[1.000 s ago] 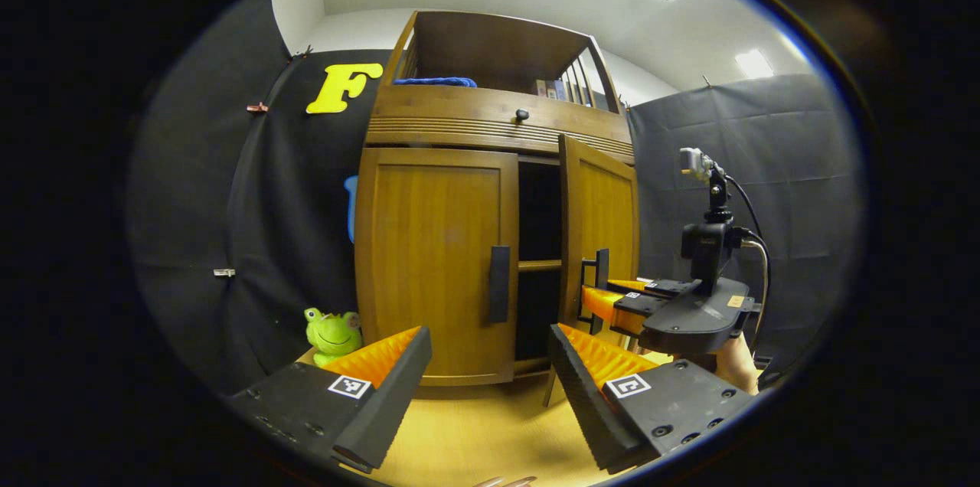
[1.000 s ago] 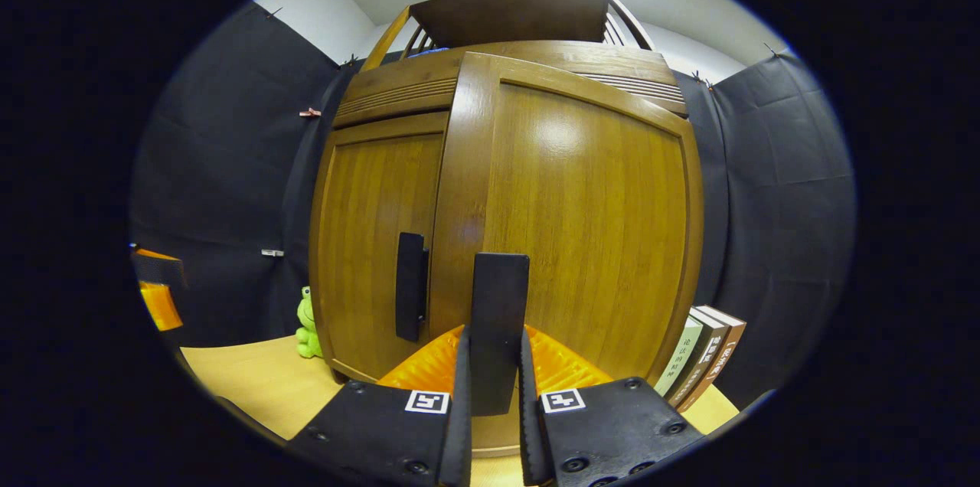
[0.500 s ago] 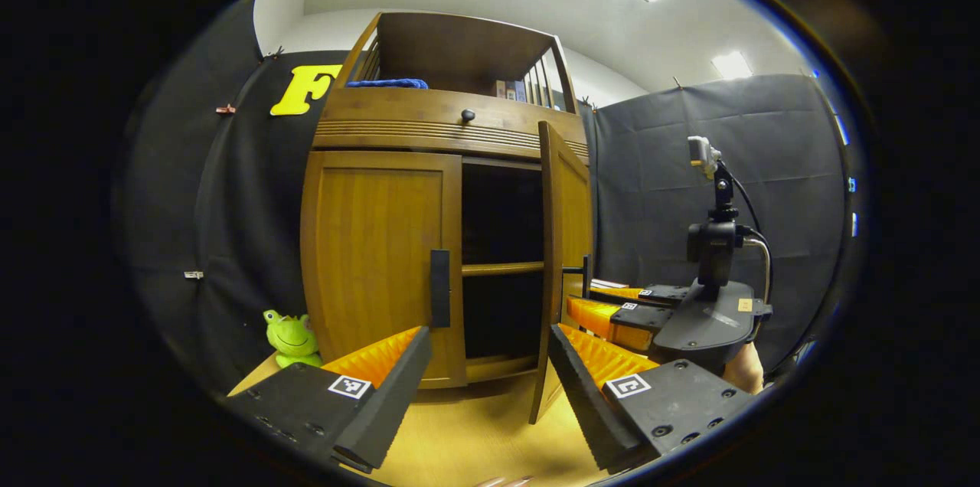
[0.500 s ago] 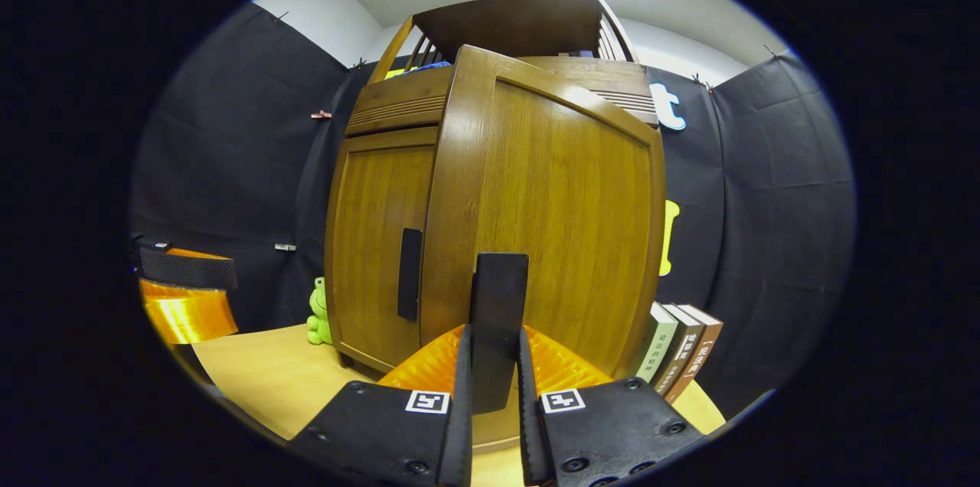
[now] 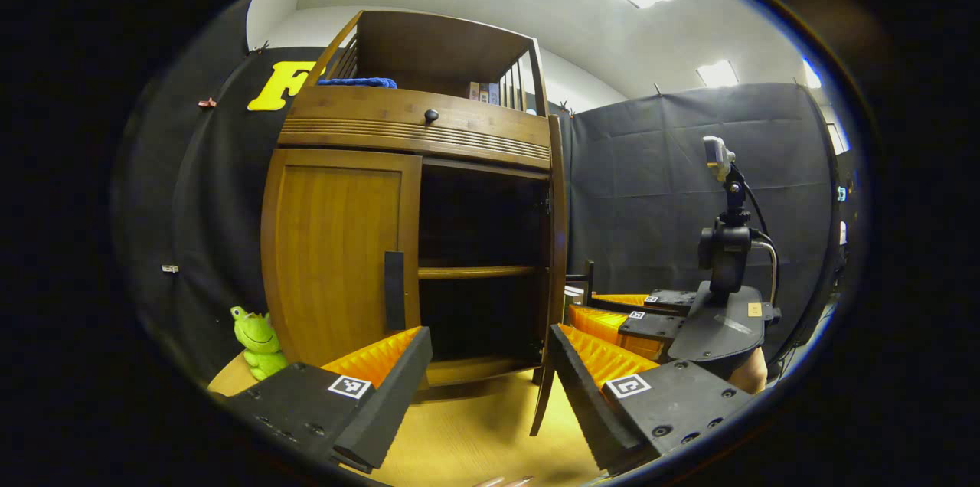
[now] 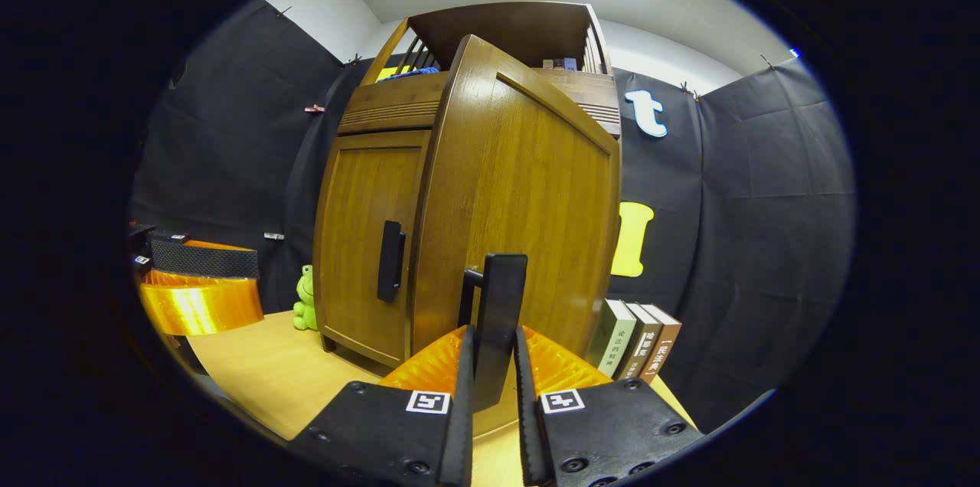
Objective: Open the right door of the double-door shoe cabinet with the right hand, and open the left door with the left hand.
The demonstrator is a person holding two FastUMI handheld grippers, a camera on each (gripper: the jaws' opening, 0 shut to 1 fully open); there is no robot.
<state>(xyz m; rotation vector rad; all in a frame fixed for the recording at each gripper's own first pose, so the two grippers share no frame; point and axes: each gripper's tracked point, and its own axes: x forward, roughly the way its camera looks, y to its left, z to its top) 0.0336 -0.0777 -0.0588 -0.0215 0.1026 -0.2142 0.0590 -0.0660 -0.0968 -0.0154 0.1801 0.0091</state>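
Swinging outward since the earlier frames, the brown wooden right door (image 6: pixel 521 196) of the double-door shoe cabinet (image 5: pixel 413 119) now stands wide open, edge-on in the left gripper view (image 5: pixel 557 257) with the dark interior and one horizontal shelf (image 5: pixel 475 271) exposed. I keep the right gripper (image 6: pixel 490 395) clenched on the flat black vertical handle of the right door (image 6: pixel 498 326); both fingers press its sides in the right gripper view. From the left gripper view I see that same gripper (image 5: pixel 605 311) just beyond the open door's free edge, with a hand partly visible beneath its body. The left gripper (image 5: pixel 490 372) is released, its fingers spread wide and holding nothing, aimed at the lower front of the cabinet. The brown wooden left door (image 5: pixel 337 257) is closed, and its black vertical handle (image 5: pixel 394 289) sits at the door's inner edge, apart from the left gripper's fingers. The cabinet stands on a light wooden tabletop (image 5: pixel 475 441), toward its rear edge. A small green plush frog (image 5: pixel 256 334) sits near the tabletop's left edge, just beside the cabinet's left side. Three upright books (image 6: pixel 639 341) stand toward the tabletop's right edge, to the right of the open door in the right gripper view. A blue folded cloth (image 5: pixel 356 82) lies on the cabinet's upper open shelf.
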